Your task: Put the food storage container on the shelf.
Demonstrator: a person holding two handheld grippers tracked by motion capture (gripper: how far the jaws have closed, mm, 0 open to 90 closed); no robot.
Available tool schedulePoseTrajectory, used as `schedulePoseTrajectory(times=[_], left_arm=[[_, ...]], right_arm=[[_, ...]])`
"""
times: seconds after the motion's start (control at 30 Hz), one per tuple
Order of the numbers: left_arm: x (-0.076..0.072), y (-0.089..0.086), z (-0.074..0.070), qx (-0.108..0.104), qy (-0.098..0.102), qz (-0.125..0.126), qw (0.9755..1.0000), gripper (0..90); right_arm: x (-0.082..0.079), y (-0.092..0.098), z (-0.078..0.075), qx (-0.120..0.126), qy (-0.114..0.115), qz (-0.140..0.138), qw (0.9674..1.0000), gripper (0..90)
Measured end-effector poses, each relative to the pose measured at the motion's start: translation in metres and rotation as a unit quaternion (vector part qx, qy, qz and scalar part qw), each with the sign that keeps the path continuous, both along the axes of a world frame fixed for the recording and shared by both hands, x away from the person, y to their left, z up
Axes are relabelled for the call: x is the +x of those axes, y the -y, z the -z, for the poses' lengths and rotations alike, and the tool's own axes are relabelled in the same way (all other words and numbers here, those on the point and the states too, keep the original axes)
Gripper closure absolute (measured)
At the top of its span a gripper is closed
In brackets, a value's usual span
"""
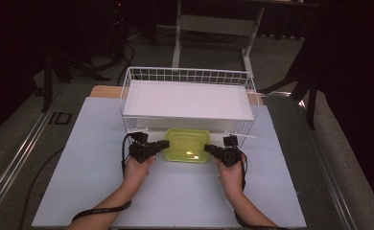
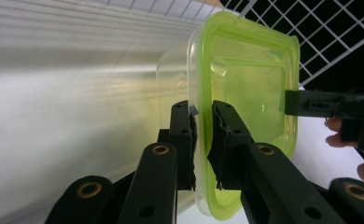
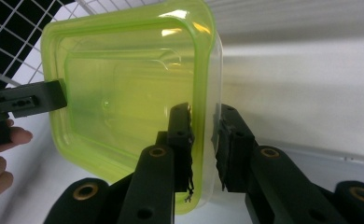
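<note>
A clear plastic container with a lime-green lid (image 1: 187, 145) lies lid up between my two grippers, just in front of the white wire basket (image 1: 190, 75). My left gripper (image 1: 165, 143) is shut on its left rim; in the left gripper view the pads (image 2: 202, 109) pinch the green lid edge (image 2: 245, 84). From the other side my right gripper (image 1: 208, 148) is shut on the right rim, with the lid edge (image 3: 124, 93) between its pads (image 3: 202, 114). Whether the container rests on the table or hangs just above it I cannot tell.
The wire basket holds a flat white board (image 1: 187, 98) and stands at the back of the pale table mat (image 1: 175, 191). Its front wire wall is close behind the container. Beyond the table are a dark floor, cables and a desk frame (image 1: 214, 24).
</note>
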State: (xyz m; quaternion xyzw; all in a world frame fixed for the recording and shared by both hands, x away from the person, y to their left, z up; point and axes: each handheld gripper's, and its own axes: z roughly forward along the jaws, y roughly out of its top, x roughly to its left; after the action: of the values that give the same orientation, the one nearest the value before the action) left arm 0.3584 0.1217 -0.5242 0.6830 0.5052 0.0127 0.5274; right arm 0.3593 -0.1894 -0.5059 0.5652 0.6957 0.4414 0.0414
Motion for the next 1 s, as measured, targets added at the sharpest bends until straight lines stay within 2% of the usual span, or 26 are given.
schedulePoseTrajectory(times=[0.07, 0.23, 0.37, 0.53, 0.9, 1.0], left_arm=[[0.002, 0.001, 0.001, -0.005, 0.002, -0.004, 1.0, 79.4], [0.007, 0.0, 0.002, -0.01, 0.008, -0.007, 0.9999, 77.4], [0.01, 0.001, 0.003, -0.006, 0.016, -0.007, 0.9998, 73.1], [0.014, 0.004, 0.006, 0.004, 0.033, -0.024, 0.9992, 68.6], [0.022, 0.003, 0.008, -0.008, 0.034, -0.032, 0.9989, 65.4], [0.025, 0.002, 0.007, 0.009, 0.042, -0.032, 0.9986, 64.1]], right_arm=[[0.001, -0.001, -0.001, -0.002, 0.006, 0.004, 1.0, 76.9], [0.006, 0.0, -0.001, 0.012, 0.006, 0.012, 0.9998, 76.6], [0.008, -0.002, -0.002, 0.005, 0.013, 0.019, 0.9997, 75.4], [0.013, -0.005, -0.002, 0.005, 0.022, 0.038, 0.999, 73.9], [0.028, -0.007, 0.001, 0.021, 0.026, 0.055, 0.9979, 73.6], [0.028, -0.008, 0.001, 0.022, 0.028, 0.057, 0.9977, 73.1]])
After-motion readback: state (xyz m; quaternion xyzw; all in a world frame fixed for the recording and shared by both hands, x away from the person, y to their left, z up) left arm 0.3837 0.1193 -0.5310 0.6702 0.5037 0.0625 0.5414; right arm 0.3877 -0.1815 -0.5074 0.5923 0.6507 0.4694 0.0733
